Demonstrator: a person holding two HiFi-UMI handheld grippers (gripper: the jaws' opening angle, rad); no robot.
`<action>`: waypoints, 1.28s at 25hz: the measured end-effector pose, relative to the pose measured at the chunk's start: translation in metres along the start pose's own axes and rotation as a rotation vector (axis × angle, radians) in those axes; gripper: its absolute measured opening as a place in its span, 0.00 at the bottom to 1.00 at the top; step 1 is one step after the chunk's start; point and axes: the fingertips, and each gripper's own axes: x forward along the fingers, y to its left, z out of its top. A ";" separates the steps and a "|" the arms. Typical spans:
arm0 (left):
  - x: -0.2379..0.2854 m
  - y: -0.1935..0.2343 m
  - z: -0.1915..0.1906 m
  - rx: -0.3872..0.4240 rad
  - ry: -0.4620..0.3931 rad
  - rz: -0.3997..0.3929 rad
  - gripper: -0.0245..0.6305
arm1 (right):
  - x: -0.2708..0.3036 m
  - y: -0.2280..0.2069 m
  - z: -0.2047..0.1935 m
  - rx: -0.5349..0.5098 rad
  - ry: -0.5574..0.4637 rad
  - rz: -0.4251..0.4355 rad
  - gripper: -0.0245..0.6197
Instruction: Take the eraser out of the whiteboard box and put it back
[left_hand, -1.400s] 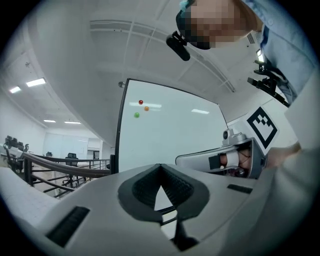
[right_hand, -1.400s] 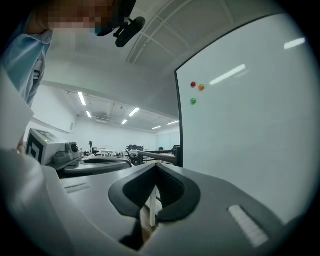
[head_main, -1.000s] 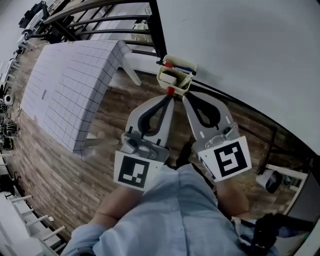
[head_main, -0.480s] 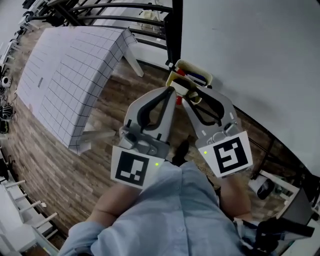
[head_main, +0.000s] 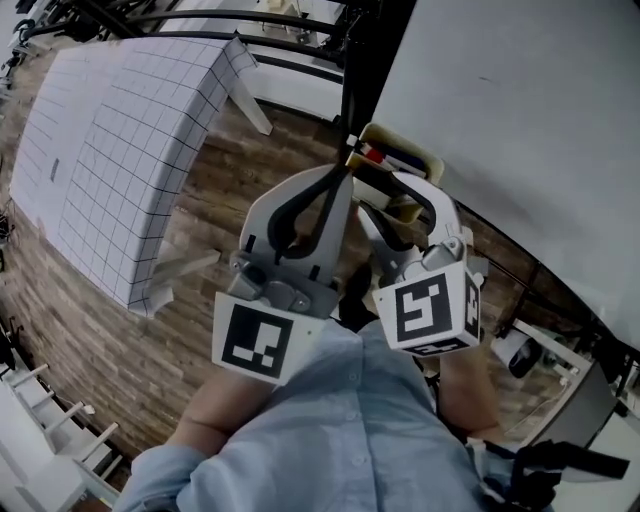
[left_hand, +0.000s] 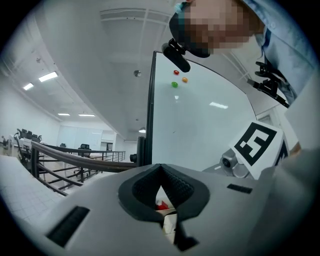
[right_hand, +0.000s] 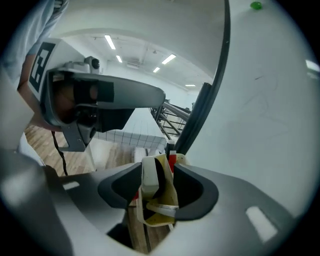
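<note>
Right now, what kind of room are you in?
Probably an office or meeting space. There is a big white whiteboard with a cream plastic box at its edge, long strip lights on the ceiling, and a floor of brown wood planks.

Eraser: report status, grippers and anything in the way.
Left gripper shut, empty. Right gripper jaws opening, white block eraser between them, in the cream plastic whiteboard box. Red-capped marker alongside; nothing blocking.
</note>
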 end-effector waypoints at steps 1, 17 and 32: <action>0.001 0.001 -0.002 -0.007 0.002 -0.005 0.04 | 0.002 0.000 -0.002 -0.019 0.028 -0.003 0.33; 0.016 0.029 -0.015 -0.067 0.007 -0.067 0.04 | 0.030 0.016 -0.014 -0.174 0.324 -0.007 0.35; 0.012 0.035 -0.004 -0.067 -0.015 -0.103 0.04 | 0.032 0.016 -0.020 -0.140 0.379 -0.009 0.29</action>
